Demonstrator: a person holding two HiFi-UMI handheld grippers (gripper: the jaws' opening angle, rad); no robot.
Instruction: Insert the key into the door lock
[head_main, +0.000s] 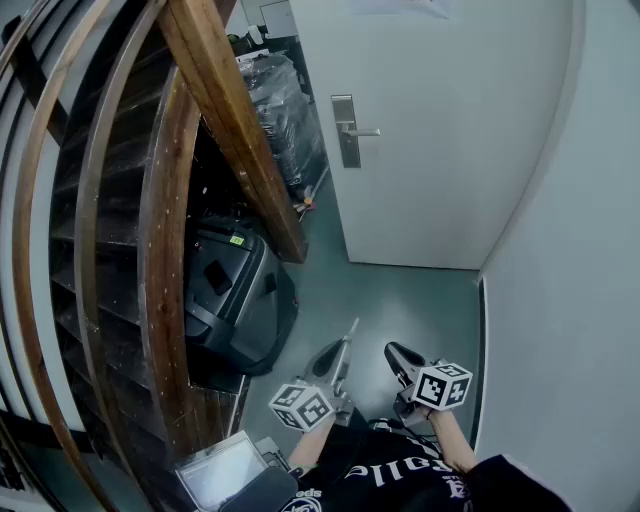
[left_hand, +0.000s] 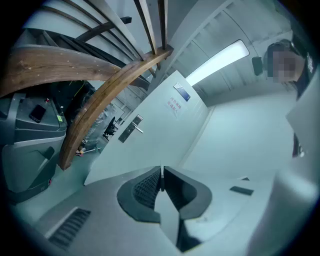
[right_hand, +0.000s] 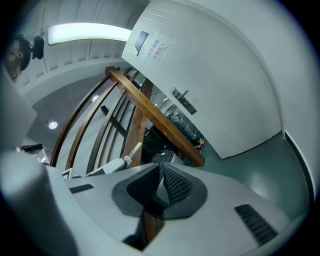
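With the key (head_main: 352, 328) pinched in the closed left gripper (head_main: 344, 345) and the right gripper (head_main: 395, 352) shut empty, the approach is judged in hand; the door lock (head_main: 349, 152), well apart ahead, must be neared and the key aligned.

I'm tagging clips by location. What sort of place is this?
Likely an indoor stairwell landing or hallway: a white door with a lever handle, a curved wooden staircase beside it, and a black case and plastic-wrapped goods stowed under the stairs.
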